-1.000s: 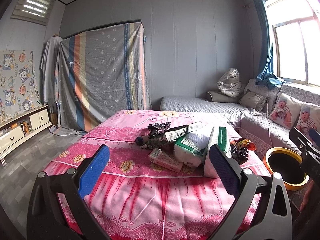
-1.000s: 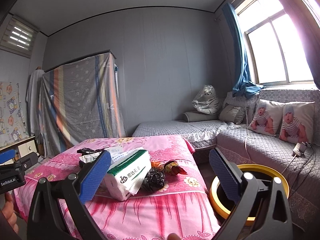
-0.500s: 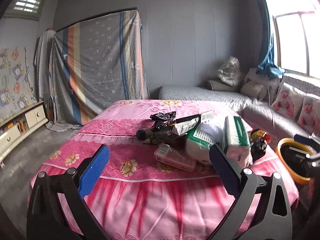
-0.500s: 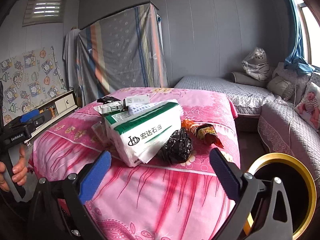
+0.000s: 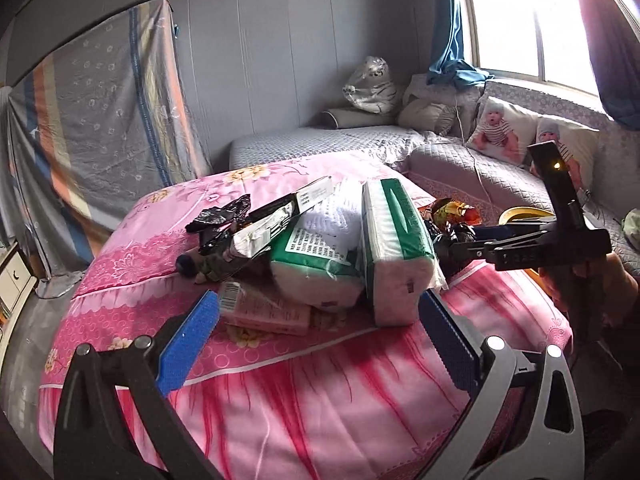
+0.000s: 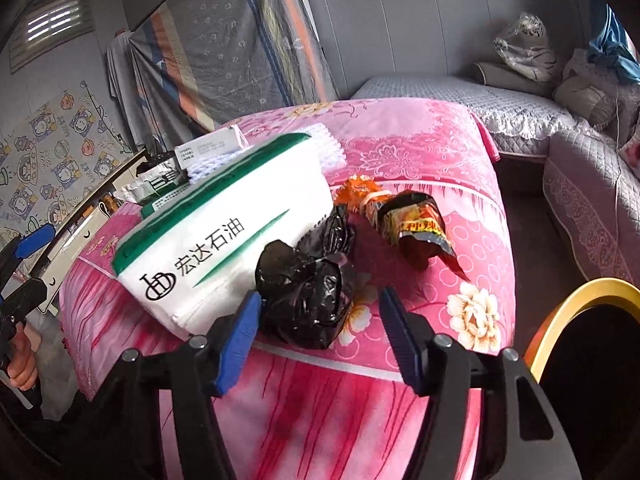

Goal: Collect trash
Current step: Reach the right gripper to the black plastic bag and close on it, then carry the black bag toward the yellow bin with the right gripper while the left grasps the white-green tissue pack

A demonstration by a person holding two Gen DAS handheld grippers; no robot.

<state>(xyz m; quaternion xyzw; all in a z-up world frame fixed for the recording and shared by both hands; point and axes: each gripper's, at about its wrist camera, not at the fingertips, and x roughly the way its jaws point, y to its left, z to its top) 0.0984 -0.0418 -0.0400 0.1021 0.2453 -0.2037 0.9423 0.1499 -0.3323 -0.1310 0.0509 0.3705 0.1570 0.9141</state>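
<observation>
A crumpled black plastic bag (image 6: 306,298) lies on the pink table cover (image 6: 420,148), against a white and green tissue pack (image 6: 224,236). My right gripper (image 6: 318,338) is open, its blue pads on either side of the bag's near edge. A red and orange snack wrapper (image 6: 408,226) lies just behind the bag. My left gripper (image 5: 316,344) is open and empty, low before the table's front edge, facing a pink flat box (image 5: 264,312), the tissue pack (image 5: 394,252) and another black bag (image 5: 222,220). The right gripper also shows in the left wrist view (image 5: 460,246).
A yellow-rimmed black bin (image 6: 592,356) stands on the floor right of the table. A grey quilted sofa (image 5: 480,176) with baby-print cushions runs along the right wall under the window. A striped cloth (image 5: 100,116) covers furniture at the back left.
Both grippers have moved closer to the table and lower. The right gripper has come up to the black bag, which now lies between its pads. The left gripper has swung to the right.
</observation>
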